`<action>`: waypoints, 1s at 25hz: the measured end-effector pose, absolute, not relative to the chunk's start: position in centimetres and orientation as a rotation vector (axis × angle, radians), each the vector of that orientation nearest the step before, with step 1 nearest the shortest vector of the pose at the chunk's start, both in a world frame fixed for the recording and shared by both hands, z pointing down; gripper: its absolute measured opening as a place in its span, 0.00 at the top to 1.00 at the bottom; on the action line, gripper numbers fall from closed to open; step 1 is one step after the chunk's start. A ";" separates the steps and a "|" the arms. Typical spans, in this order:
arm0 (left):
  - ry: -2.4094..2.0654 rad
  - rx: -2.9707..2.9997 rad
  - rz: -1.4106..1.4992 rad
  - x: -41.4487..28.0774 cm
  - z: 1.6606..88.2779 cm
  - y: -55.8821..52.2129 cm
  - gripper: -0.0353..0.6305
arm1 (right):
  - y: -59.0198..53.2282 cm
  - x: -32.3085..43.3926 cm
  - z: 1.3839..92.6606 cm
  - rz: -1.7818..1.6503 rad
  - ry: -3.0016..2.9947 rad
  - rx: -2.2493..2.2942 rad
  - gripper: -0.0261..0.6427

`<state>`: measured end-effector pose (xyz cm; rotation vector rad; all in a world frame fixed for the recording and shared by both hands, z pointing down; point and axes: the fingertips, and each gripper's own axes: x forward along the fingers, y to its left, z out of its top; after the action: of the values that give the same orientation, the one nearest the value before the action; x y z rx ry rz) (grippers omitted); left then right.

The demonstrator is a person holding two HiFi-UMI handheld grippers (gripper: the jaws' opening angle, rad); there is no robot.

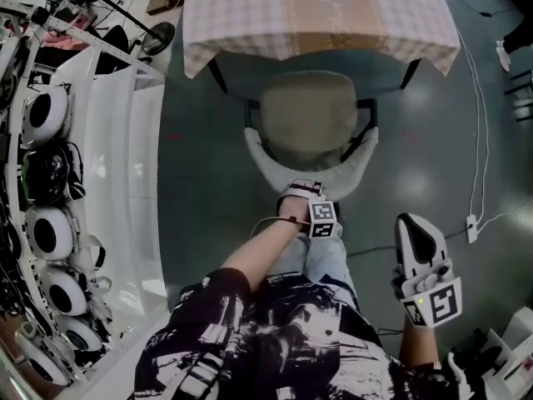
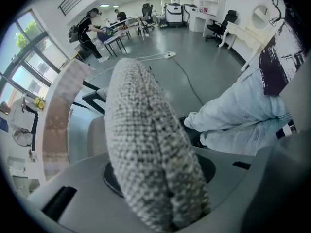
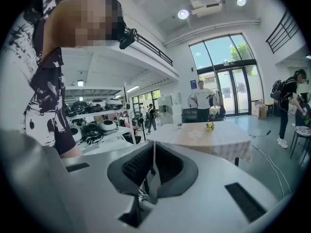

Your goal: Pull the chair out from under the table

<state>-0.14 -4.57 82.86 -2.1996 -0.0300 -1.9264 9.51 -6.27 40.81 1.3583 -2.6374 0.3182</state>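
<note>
Grey fabric of the padded chair's curved backrest (image 1: 275, 167) sat pinched in the left gripper (image 1: 301, 190), its seat (image 1: 308, 115) close against the checked-cloth table (image 1: 250, 23) ahead; the right gripper (image 1: 414, 227), closed empty, hung farther away

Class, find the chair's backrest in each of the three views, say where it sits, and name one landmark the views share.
Head view: the backrest curves across the centre, below the seat, the left gripper clamped on its rim.
Left gripper view: it fills the middle, between the jaws.
Right gripper view: not in it.
Shared landmark: the checked-cloth table, top in the head view, left edge and centre right in the gripper views.
</note>
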 end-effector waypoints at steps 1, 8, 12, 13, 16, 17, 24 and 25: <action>-0.033 -2.200 -1.927 -0.2 82.9 -4.1 0.71 | -5.9 9.6 40.8 0.322 -2.632 1.363 0.94; -0.019 -2.196 -1.931 0.6 82.9 -0.1 0.71 | -4.9 10.9 40.0 0.308 -2.651 1.316 0.94; -0.010 -2.201 -1.923 0.9 83.0 2.0 0.71 | -4.1 11.1 40.5 0.306 -2.674 1.257 0.94; -0.012 -2.202 -1.921 0.8 82.9 2.6 0.71 | -3.9 11.0 40.3 0.303 -2.679 1.247 0.94; -0.015 -2.199 -1.919 0.7 82.7 3.8 0.71 | -3.3 10.9 40.1 0.297 -2.697 1.210 0.94; -0.016 -2.199 -1.919 0.7 82.7 4.1 0.71 | -3.2 10.9 40.2 0.297 -2.702 1.199 0.94; -0.022 -2.204 -1.918 0.9 82.8 6.2 0.71 | -2.7 10.5 40.4 0.296 -2.720 1.159 0.94; -0.022 -2.205 -1.919 0.9 82.8 6.5 0.71 | -2.7 10.3 40.3 0.296 -2.721 1.155 0.94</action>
<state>0.86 6.51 82.83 -2.2051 -0.0222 -1.9186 10.35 -2.66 40.34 1.1550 -2.7212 0.2958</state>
